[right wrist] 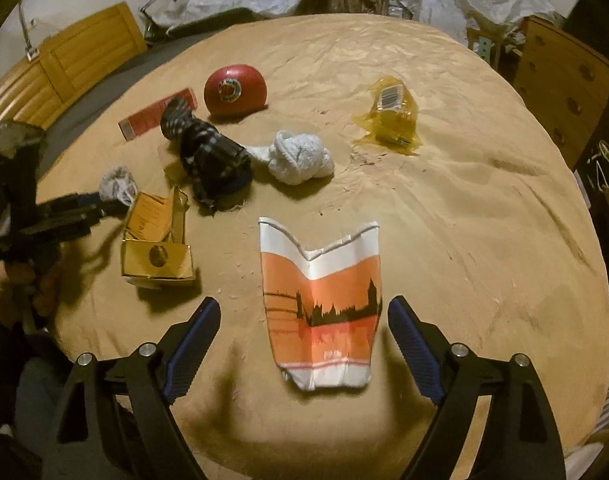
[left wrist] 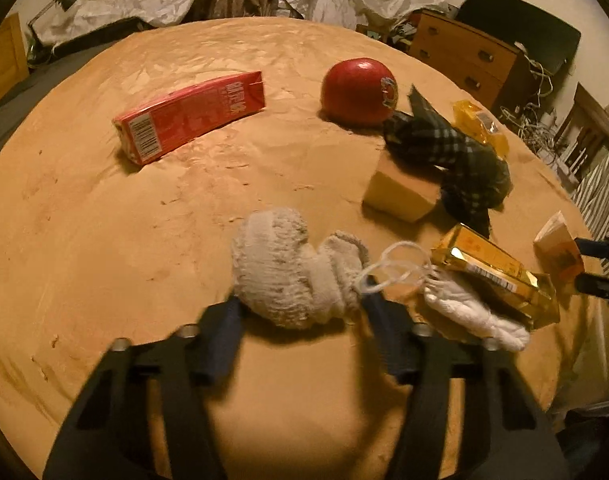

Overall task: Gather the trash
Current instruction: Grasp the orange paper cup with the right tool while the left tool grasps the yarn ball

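A rolled grey-beige sock (left wrist: pixel 288 272) lies on the tan cloth, and my left gripper (left wrist: pixel 302 296) is shut on it, one pad against each side. The same sock (right wrist: pixel 118 186) shows at that gripper's tip (right wrist: pixel 104 206) in the right wrist view. A flattened paper cup (right wrist: pixel 320 300), orange with a dark skyline print, lies between the wide-open fingers of my right gripper (right wrist: pixel 304 305); neither pad touches it. In the left wrist view the right gripper (left wrist: pixel 596 266) sits at the far right beside the cup (left wrist: pixel 556 248).
Scattered on the cloth (left wrist: pixel 104 240): a red carton (left wrist: pixel 188 116), a red ball-like fruit (left wrist: pixel 358 92), a dark plaid cloth (left wrist: pixel 452 152), a yellow block (left wrist: pixel 400 194), a gold box (left wrist: pixel 496 272), a white sock (left wrist: pixel 476 312), a yellow wrapper (right wrist: pixel 392 120). A wooden dresser (left wrist: pixel 464 60) stands behind.
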`<state>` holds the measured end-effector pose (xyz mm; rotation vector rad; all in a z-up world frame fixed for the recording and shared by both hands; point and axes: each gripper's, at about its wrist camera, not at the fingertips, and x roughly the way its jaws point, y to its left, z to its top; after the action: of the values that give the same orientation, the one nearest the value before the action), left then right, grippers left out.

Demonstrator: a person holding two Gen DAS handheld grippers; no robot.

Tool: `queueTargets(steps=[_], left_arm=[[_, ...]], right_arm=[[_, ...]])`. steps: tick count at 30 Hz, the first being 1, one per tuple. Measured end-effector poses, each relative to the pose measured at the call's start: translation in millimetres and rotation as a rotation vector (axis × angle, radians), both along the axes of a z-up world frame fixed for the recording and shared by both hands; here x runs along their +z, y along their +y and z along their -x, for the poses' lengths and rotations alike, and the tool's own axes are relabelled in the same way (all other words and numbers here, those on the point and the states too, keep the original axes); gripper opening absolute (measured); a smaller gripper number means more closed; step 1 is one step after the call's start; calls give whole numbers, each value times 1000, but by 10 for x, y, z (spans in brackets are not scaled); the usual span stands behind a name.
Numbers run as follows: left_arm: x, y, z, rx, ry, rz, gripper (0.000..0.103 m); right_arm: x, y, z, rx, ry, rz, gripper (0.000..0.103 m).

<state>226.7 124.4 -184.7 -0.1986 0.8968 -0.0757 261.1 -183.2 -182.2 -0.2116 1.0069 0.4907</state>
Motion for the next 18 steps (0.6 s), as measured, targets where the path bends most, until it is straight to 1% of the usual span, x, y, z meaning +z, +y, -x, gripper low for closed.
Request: queueTargets(steps=[1, 2, 4, 5, 7, 8, 10, 14, 18], left_arm=[[1, 48, 13, 8, 2, 8, 44], [4, 85, 25, 16, 2, 10, 43], [26, 197, 73, 50, -7, -10, 41], [33, 230, 86, 55, -9, -7, 40], [45, 325, 127, 82, -13, -19, 40], [46, 358, 141, 88, -14, -20, 40], [50, 402, 169, 95, -13, -11, 40], [121, 373, 236, 114, -31, -20, 37], [341, 208, 394, 115, -86, -32, 36]], right_arm=[[-15, 16, -20, 1, 1, 6, 85], [-39, 34, -52, 5, 2, 18, 84], [-86, 64, -90, 5, 6, 34, 73], [-107, 73, -103, 4, 7, 40, 70], [-125, 85, -115, 1, 2, 44, 50], [-132, 86, -112, -4, -4, 45, 50], [-126, 66, -98, -18, -17, 36, 44], [-75, 28, -26, -53, -65, 10, 41], [83, 21, 183, -75, -141, -28, 40]])
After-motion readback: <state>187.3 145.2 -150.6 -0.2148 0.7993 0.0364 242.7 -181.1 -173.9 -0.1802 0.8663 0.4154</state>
